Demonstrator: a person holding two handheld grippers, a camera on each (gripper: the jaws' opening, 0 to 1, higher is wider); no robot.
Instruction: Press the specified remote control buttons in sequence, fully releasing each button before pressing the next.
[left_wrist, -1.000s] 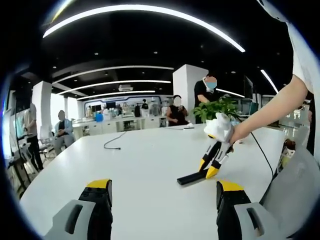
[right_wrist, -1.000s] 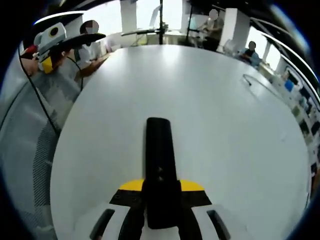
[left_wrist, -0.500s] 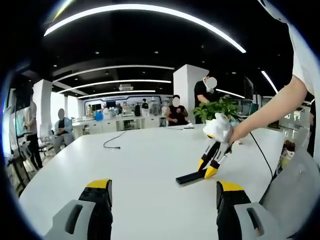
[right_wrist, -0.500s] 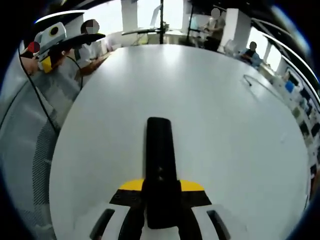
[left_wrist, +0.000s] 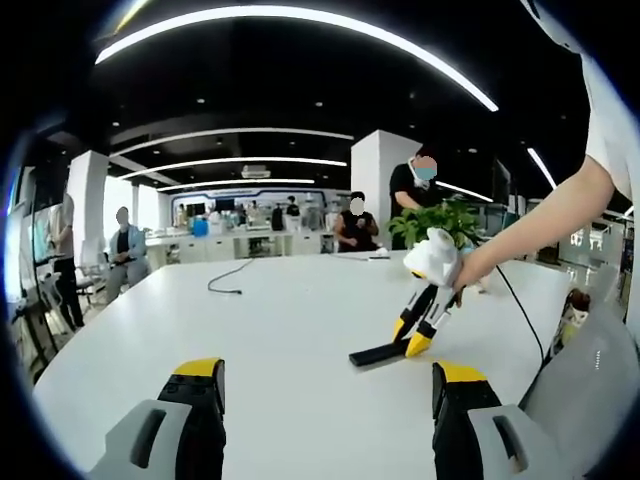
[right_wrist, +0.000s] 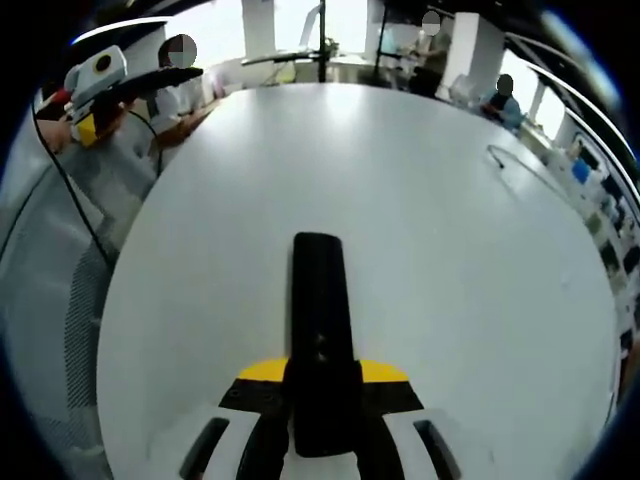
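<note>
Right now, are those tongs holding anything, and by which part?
The right tongs grip the black remote by its near end; its far end reaches out over the white table. The left tongs are open, holding nothing.

The left gripper (left_wrist: 325, 425) hung above the white table (left_wrist: 270, 330) with its yellow-tipped jaws spread wide apart. Farther off to the right, the right gripper (left_wrist: 414, 335) (held by a bare forearm) angled down onto the near end of the black remote control (left_wrist: 375, 354), closed upon it. A potted plant (left_wrist: 440, 218) stood behind.
</note>
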